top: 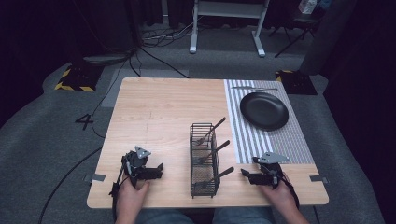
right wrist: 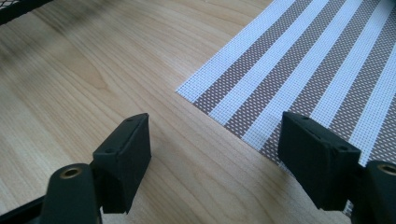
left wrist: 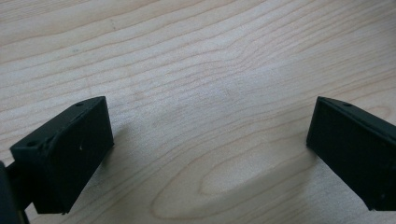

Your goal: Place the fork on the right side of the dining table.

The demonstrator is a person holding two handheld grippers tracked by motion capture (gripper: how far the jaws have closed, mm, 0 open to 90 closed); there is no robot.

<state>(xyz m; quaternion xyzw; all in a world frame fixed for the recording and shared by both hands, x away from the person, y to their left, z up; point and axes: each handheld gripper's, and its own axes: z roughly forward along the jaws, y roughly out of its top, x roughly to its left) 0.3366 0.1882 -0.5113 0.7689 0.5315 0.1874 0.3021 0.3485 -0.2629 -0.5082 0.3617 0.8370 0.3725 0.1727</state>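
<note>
Both tools, left tool [top: 161,166] & right tool [top: 243,173], gape wide, empty, over table [top: 159,112].

Forearms cut off by the bottom edge of the high view — just hands on the left gripper [top: 161,169] and right gripper [top: 244,175]. Between the two grippers, the wire basket [top: 204,161] hides the business ends of its three utensils [top: 212,129]; fork or spoon, can't tell. Far beyond the right gripper, a piece of cutlery [top: 254,88] behind the black plate [top: 264,110] — too small to name. In the right gripper view, the basket [right wrist: 18,8] is a blurred sliver cut by the top-left corner, and the striped placemat [right wrist: 299,70] runs off the top and right edges.
</note>
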